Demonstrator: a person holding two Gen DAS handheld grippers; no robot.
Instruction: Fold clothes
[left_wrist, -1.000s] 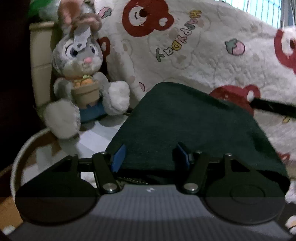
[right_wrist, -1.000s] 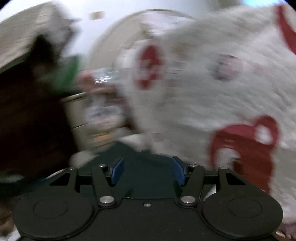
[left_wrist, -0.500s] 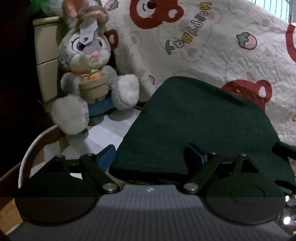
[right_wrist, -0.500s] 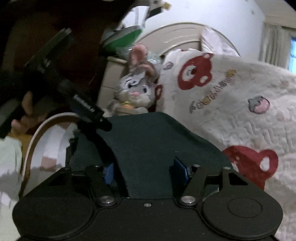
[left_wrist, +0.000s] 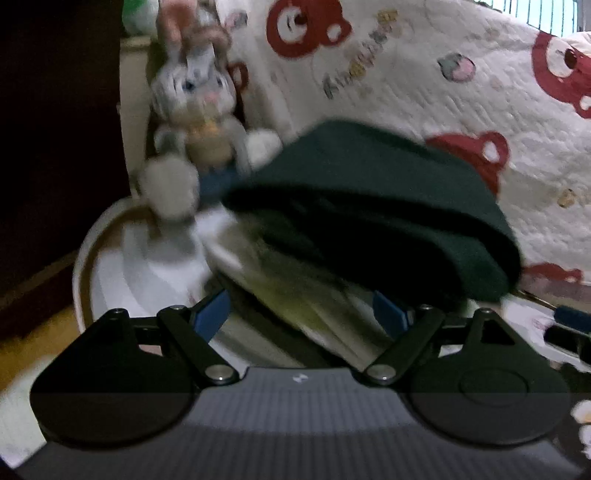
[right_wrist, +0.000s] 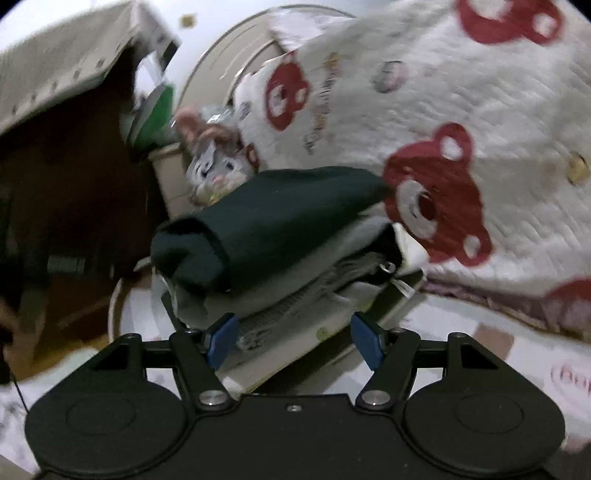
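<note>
Your left gripper (left_wrist: 301, 317) and right gripper (right_wrist: 293, 341) both have their blue-padded fingers spread wide, pinching nothing. The folded dark green knit garment (right_wrist: 273, 221) lies on top of a stack of folded pale clothes (right_wrist: 295, 295), just ahead of both grippers, beside the white bear-print quilt (right_wrist: 443, 110) and the grey plush rabbit (left_wrist: 199, 110).

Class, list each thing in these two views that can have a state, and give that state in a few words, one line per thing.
Left tongs: open, holding nothing.
Right tongs: open, holding nothing.
Green garment: folded, on top of the pile.
Pile: stacked, several folded clothes under the green one.
Plush rabbit: upright, beside the pile.
Bear quilt: bunched behind the pile.
</note>
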